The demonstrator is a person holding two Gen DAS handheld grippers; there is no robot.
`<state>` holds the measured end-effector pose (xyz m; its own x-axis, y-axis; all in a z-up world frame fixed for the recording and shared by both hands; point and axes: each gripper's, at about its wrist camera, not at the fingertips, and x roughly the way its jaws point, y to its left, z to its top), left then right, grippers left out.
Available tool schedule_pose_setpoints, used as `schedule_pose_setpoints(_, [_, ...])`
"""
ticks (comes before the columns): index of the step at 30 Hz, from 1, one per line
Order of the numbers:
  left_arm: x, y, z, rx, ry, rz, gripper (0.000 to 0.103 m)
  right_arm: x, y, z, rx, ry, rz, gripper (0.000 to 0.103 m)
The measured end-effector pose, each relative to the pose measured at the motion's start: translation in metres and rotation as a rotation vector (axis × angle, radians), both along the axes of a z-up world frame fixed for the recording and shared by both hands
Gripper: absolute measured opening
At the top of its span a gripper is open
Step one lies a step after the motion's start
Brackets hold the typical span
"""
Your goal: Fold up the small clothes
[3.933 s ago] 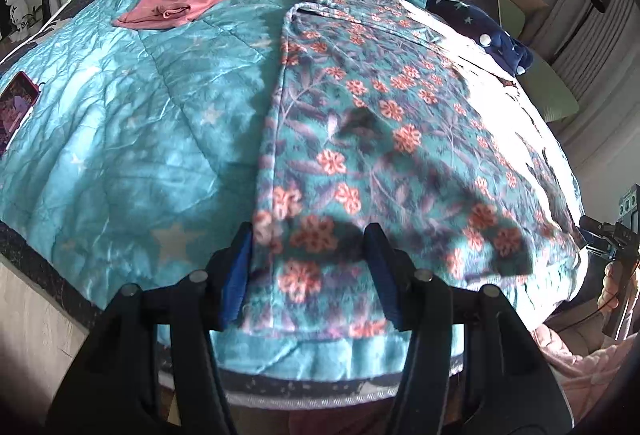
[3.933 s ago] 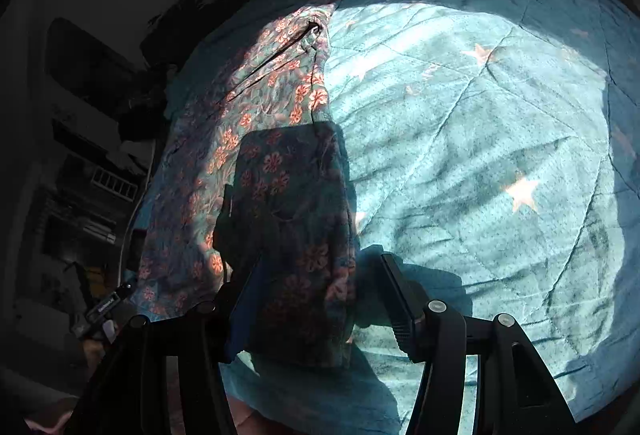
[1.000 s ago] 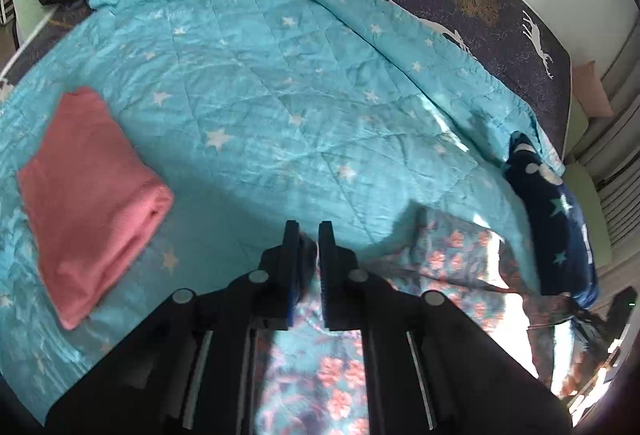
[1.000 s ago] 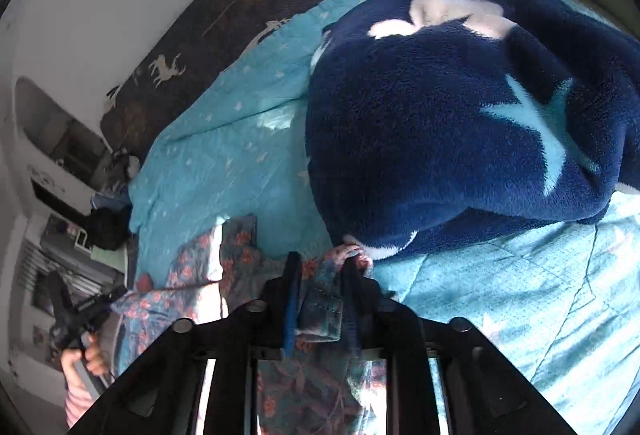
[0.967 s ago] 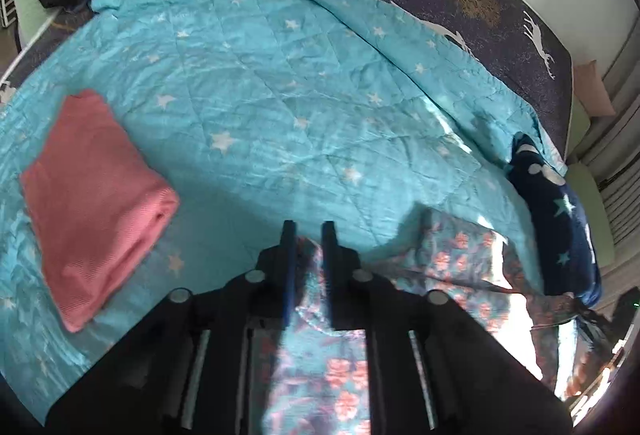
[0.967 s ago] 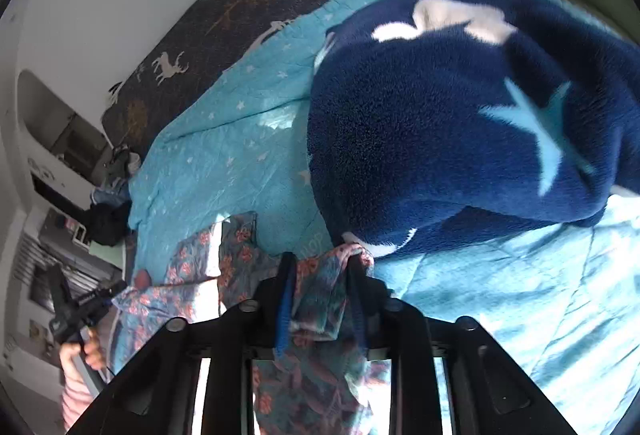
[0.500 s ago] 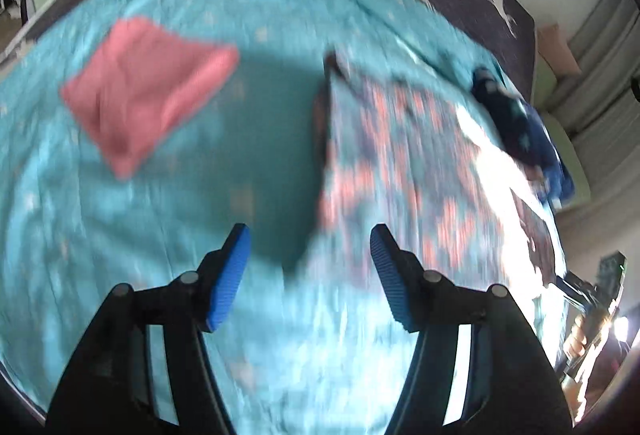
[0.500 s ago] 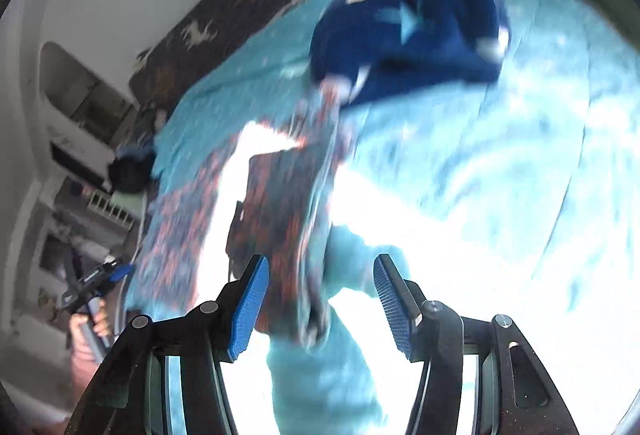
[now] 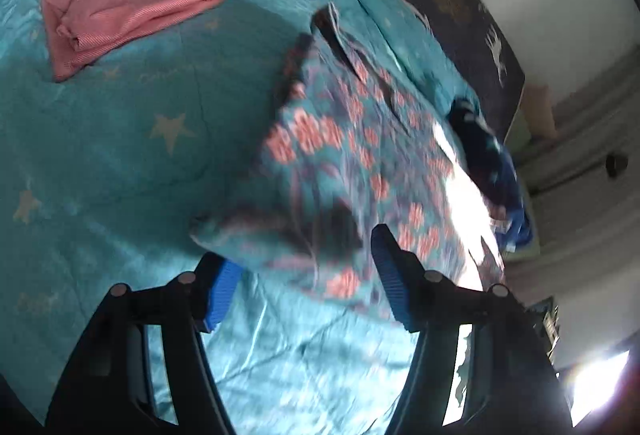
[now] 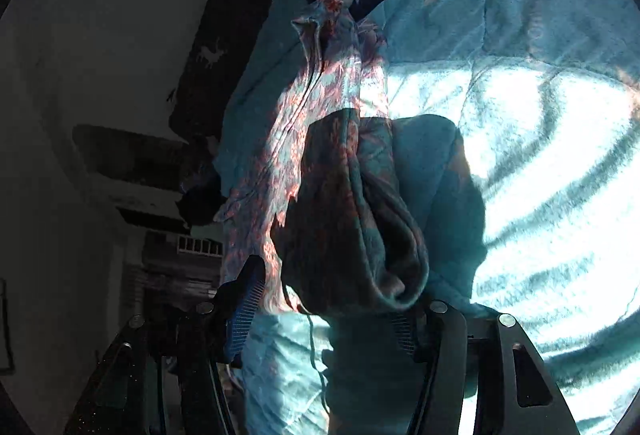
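The floral garment (image 9: 352, 163), teal with coral flowers, lies on the teal star-printed quilt (image 9: 120, 155) of a bed, with its near end doubled back over itself in a loose, rumpled fold. In the left wrist view this folded near edge sits just beyond the left gripper (image 9: 306, 271), whose blue-padded fingers (image 9: 220, 291) stand well apart with the cloth's edge in front of them and nothing pinched; its jaws have just been opening, and no pad presses on the fabric. In the right wrist view the right gripper (image 10: 324, 299) is likewise spread wide, its jaws having just been opening too; the dark, shadowed fold of the floral garment (image 10: 352, 219) bulges between and above the fingers, and its lowest lobe hangs close to the right finger (image 10: 402, 331), though whether it touches that pad cannot be told. Neither tong has hold of anything. To the far left on the quilt lies a folded pink garment (image 9: 120, 3), well apart from the floral one. At the far right edge of the bed a dark blue fleece item (image 9: 496, 171) with pale markings lies just beside the floral garment's far end. Beyond the quilt runs a dark bedcover (image 9: 460, 7) printed with pale deer and trees. Strong sunlight falls across the right side of the bed. No brand, label or readable writing shows anywhere; both views are somewhat blurred.
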<state>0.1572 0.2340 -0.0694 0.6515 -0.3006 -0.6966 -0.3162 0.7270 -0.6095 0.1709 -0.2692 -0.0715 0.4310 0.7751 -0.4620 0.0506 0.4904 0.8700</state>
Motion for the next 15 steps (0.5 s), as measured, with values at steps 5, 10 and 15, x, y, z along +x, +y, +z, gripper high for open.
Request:
schedule_pose_setpoints(5, [0.020,0.000,-0.009,0.076,0.024,0.059,0.024,0.026,0.016,0.002,-0.151,0.032,-0.013,0.012])
schedule_pose_setpoints(10, [0.013,-0.002,0.008,0.087,-0.020,0.071,0.016,0.022,0.012,0.004,-0.095,0.026,-0.032,0.008])
schedule_pose_setpoints(15, [-0.016,-0.029,0.060,0.182,-0.121,0.008,0.015,-0.002,-0.006,0.042,-0.045,-0.053,0.010,0.008])
